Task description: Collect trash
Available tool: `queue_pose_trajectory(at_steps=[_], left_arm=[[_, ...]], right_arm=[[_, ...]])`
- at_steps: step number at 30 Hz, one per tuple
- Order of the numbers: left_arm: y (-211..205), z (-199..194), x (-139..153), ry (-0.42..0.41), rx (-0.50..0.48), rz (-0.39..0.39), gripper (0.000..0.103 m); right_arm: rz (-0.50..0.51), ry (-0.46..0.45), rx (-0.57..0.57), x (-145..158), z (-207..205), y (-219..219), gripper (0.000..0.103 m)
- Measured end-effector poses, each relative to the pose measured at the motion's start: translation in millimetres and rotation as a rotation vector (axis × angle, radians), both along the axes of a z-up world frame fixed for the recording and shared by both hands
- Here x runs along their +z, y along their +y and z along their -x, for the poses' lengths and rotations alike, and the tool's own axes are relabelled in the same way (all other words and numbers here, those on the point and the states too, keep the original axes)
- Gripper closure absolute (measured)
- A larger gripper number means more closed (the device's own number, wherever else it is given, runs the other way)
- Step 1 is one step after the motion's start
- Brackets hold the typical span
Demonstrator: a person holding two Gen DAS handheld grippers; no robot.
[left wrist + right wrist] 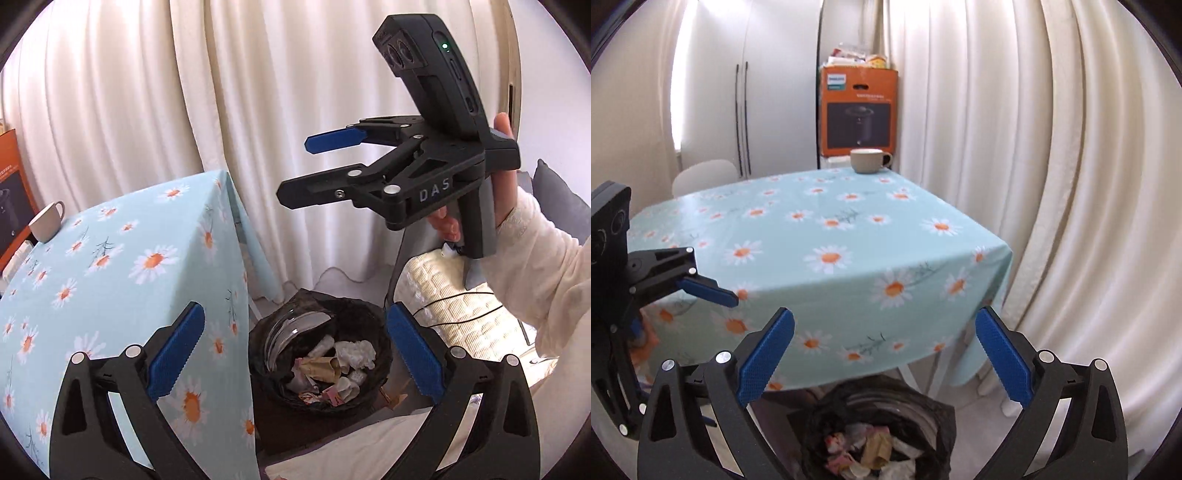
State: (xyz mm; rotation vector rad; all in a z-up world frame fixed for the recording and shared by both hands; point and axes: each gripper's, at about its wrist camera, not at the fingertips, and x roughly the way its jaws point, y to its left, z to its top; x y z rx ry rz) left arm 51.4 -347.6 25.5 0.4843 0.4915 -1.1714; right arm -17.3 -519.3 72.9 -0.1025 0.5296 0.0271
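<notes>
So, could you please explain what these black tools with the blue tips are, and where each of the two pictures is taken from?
They are hand-held grippers, one in each of a person's hands, each carrying its own camera that looks out along its two blue-padded fingers. In the left camera's picture you see the left gripper from behind, and further off the right gripper gripped by a hand. The right camera's picture shows the right gripper, with the left one at the edge. Both are open and hold nothing. On the daisy tablecloth stands only a cup. Below is a bin lined with a black bag, with crumpled paper inside.
</notes>
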Motion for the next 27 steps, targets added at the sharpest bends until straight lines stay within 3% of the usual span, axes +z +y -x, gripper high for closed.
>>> queue_pose_trajectory(at_steps=[7, 12, 16, 19, 27], left_arm=[[74.7, -8.3, 39.1, -0.082, 0.218, 0.127, 0.006], [137.3, -11.7, 56.8, -0.205, 0.467, 0.167, 0.006], [187.6, -21.8, 61.3, -0.215, 0.647, 0.175, 0.006], [222.0, -27.3, 63.7, -0.241, 0.794, 0.166, 0.006], [293.6, -36.3, 57.0, -0.234, 1.01, 0.171, 0.006]], right_arm=[[-0.154, -0.117, 0.194, 25.3, -38.9, 52.1, 0.008], [-0.132, -0.153, 0.306, 34.5, -75.5, 107.5, 0.008], [-0.12, -0.208, 0.409, 35.6, -100.0, 147.7, 0.008], [-0.148, -0.169, 0.499, 34.9, -125.7, 178.8, 0.008], [-0.139, -0.122, 0.718, 30.7, -172.6, 266.3, 0.008]])
